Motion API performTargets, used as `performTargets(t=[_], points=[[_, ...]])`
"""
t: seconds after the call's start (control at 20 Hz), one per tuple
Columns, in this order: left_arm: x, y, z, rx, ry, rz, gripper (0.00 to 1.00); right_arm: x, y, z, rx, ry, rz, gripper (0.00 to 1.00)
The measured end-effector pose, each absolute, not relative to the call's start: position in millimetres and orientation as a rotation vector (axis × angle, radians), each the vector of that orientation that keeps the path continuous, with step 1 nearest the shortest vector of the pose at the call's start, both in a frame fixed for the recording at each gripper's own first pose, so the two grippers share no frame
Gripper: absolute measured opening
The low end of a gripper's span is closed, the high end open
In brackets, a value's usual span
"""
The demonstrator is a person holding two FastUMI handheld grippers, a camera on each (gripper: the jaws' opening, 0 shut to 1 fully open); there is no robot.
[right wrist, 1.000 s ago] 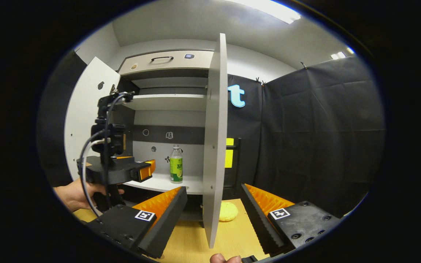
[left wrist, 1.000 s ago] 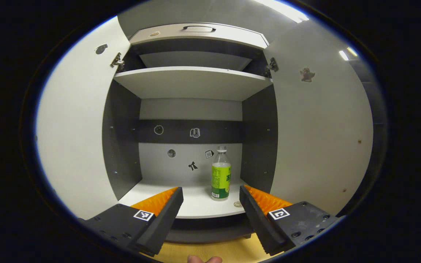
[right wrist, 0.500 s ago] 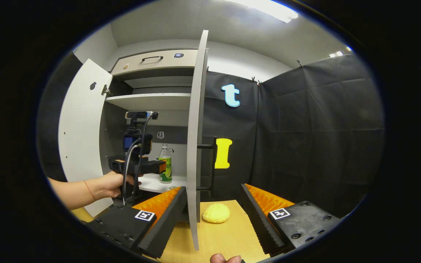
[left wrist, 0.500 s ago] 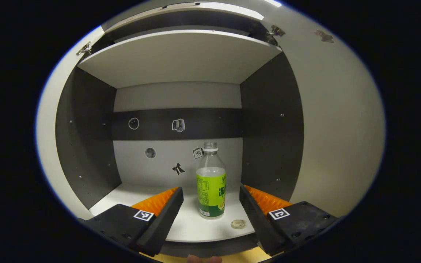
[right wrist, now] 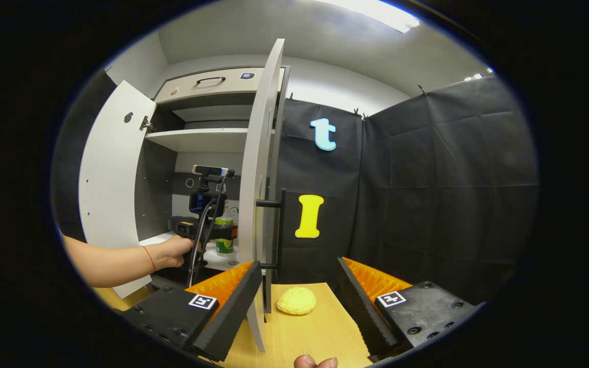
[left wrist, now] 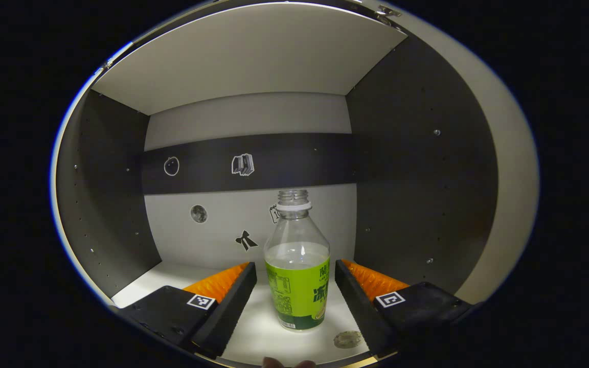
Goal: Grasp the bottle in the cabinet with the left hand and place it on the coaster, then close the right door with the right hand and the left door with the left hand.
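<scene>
Grey cabinet interior (left wrist: 391, 168) all round in the left gripper view: dark side walls, pale back panel crossed by a dark band with small stickers (left wrist: 242, 164), shelf underside overhead. On the pale bottom shelf (left wrist: 253, 337), bottle (left wrist: 298, 271) standing upright, long axis vertical, open uncapped neck up, green label round the lower body, clear liquid up to the label's top edge. Left gripper (left wrist: 294, 299) spread wide, fingers (left wrist: 225, 306) flanking the bottle on either side, gaps visible on both, no contact. Small round disc (left wrist: 348, 339) lying on the shelf just right of the bottle's base, near the front edge. Fingertip of the holding hand peeking at the bottom edge.

Wider scene in the right gripper view: black cloth booth wall behind, wooden tabletop (right wrist: 320, 337) below, both cabinet doors open. Left door (right wrist: 108, 184) swung out to the side; right door (right wrist: 253, 204) seen nearly edge-on, dark bar handle (right wrist: 279, 230) on its outer face. Person's hand (right wrist: 172, 253) and forearm reaching into the lower compartment with the left gripper (right wrist: 225, 232), bottle (right wrist: 223, 243) mostly hidden behind it, green label only. Yellow coaster (right wrist: 296, 300) on the tabletop below the right door's handle side, well apart from the bottle. Right gripper (right wrist: 299, 301) spread, nothing between its fingers (right wrist: 233, 306), hovering over the table in front of the right door.
</scene>
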State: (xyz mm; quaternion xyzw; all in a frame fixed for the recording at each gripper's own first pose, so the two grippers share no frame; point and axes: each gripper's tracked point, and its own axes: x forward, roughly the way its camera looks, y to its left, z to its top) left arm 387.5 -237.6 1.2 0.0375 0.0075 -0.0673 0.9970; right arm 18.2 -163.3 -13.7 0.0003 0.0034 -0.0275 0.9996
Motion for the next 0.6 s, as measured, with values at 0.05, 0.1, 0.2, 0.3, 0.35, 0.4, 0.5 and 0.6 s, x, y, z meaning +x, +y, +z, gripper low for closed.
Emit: performTargets(t=[0.05, 0.1, 0.2, 0.3, 0.35, 0.4, 0.5, 0.6], points=[[389.9, -238.7, -1.4, 0.079, 0.019, -0.136, 0.98, 18.5, -166.1, -15.2, 0.006, 0.012, -0.06, 0.98], [391.0, -240.2, -2.1, 0.083, 0.017, -0.142, 0.98, 18.2, -168.5, -16.3, 0.009, 0.015, -0.067, 0.98], [395.3, -246.5, -2.0, 0.08, 0.012, -0.159, 0.81, 16.8, -171.3, -17.2, 0.006, 0.016, -0.074, 0.98], [391.7, -244.5, -1.0, 0.064, 0.016, -0.177, 0.79, 16.3, -170.4, -17.1, 0.0, 0.015, -0.075, 0.98], [389.0, -243.2, 0.9, 0.057, 0.012, -0.179, 0.79, 15.3, -169.0, -16.8, 0.003, 0.015, -0.074, 0.98], [383.5, -240.5, 4.4, 0.049, 0.005, -0.18, 0.79, 14.6, -166.8, -16.9, 0.01, 0.015, -0.072, 0.97], [356.5, -233.0, 14.5, 0.04, -0.019, -0.194, 0.79, 12.7, -160.6, -16.8, 0.019, 0.012, -0.066, 0.98], [327.1, -222.4, 22.6, 0.042, -0.047, -0.212, 0.79, 10.4, -154.1, -16.5, 0.018, 0.006, -0.057, 0.98]])
